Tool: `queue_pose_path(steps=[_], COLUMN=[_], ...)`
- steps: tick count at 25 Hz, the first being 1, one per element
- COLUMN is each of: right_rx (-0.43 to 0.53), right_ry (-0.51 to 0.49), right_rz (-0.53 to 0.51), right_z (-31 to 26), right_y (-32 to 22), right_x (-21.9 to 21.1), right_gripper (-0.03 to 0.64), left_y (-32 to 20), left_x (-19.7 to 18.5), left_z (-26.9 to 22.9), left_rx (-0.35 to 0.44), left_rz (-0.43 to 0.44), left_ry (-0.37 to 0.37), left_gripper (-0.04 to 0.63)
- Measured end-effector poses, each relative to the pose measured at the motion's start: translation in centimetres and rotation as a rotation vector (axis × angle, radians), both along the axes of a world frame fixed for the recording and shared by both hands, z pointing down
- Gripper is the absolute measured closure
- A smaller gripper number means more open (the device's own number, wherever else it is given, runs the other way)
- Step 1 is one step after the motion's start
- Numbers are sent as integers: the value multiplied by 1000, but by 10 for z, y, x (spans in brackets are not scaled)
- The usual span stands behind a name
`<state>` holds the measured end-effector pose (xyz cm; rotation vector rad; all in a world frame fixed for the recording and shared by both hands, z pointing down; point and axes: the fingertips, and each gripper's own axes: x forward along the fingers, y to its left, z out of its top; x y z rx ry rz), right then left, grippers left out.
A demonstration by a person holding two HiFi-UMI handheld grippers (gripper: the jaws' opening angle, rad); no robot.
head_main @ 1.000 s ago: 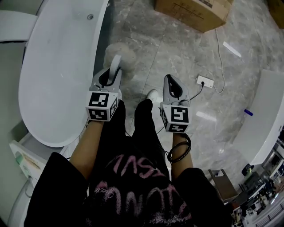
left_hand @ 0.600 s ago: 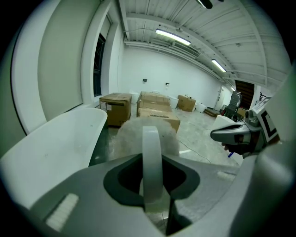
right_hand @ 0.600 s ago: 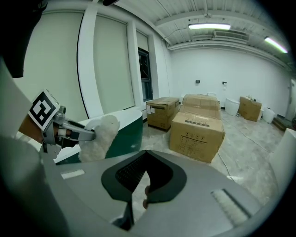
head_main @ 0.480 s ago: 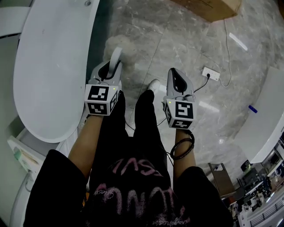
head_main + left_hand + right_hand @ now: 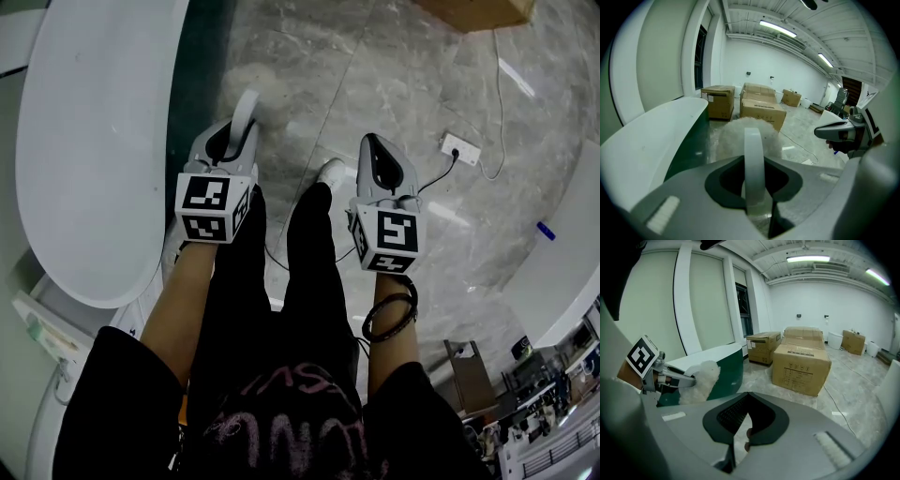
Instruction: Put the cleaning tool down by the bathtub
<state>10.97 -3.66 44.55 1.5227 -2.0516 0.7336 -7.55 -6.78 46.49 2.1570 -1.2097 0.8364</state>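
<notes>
A cleaning tool with a white handle [image 5: 246, 111] and a fluffy whitish head [image 5: 249, 81] is held over the marble floor, just right of the bathtub [image 5: 89, 141]. My left gripper [image 5: 236, 131] is shut on the handle [image 5: 753, 161]; the fluffy head [image 5: 733, 133] sticks out past the jaws. The tub is white with a dark green side [image 5: 696, 136]. My right gripper [image 5: 370, 145] hangs level beside it, shut with nothing in it [image 5: 740, 439]. The right gripper view shows the left gripper [image 5: 670, 377], the fluffy head [image 5: 703, 378] and the tub [image 5: 719, 352].
The person's dark trousers and a white shoe [image 5: 329, 172] stand between the grippers. A power strip [image 5: 459, 148] with a cable lies on the floor at right. Cardboard boxes [image 5: 801, 363] stand further out. A white curved fixture [image 5: 562, 272] is at the right edge.
The head view has drifted, so tub and floor sit lower and further left. Both grippers keep nearly the same pose, and the left one still holds the tool.
</notes>
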Motion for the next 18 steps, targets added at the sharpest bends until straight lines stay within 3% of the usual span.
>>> queue_pose_path(steps=[18], right_rx=[-93], right_ry=[-43], right_rz=[-40], right_z=[139], right_y=[20], right_x=[-27], right_gripper=[600], left_y=[39], left_x=[-18], left_z=[138], left_rx=[-107], left_rz=[-34], left_ry=[-40], left_gripper=[509])
